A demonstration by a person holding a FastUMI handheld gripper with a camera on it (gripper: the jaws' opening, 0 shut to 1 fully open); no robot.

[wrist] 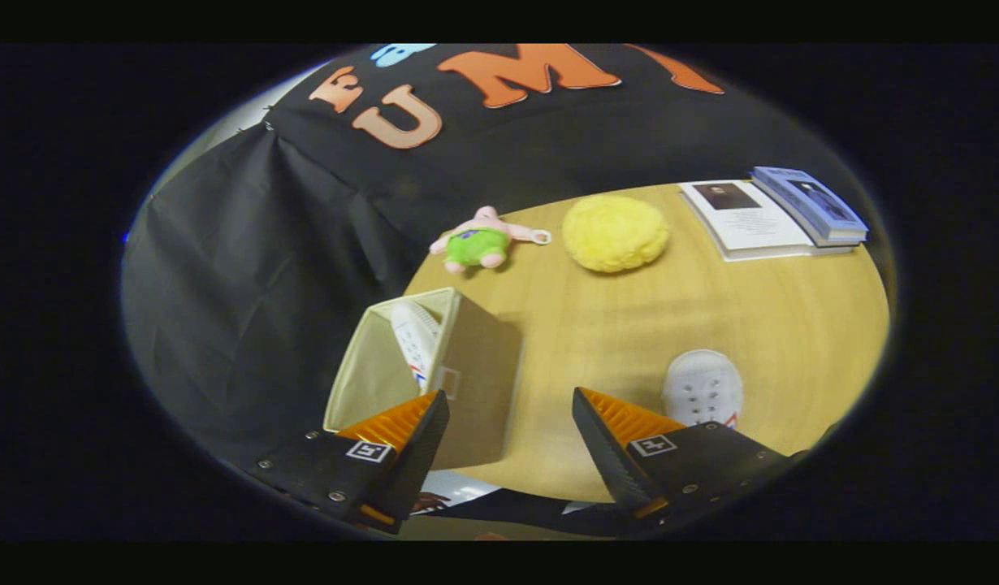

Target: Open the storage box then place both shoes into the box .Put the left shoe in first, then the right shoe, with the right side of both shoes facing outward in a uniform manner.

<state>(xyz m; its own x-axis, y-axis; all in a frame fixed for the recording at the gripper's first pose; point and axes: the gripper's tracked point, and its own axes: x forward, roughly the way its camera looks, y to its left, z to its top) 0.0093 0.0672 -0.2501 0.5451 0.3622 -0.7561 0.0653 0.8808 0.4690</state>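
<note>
White shoe (414,345) in box (475,366) — gripper (512,426) spread, empty.

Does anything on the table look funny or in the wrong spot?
Nothing is spilled or broken. One white shoe stands on end inside the open storage box, while the other shoe sits on the table just beyond the gripper's open, empty fingers.
</note>
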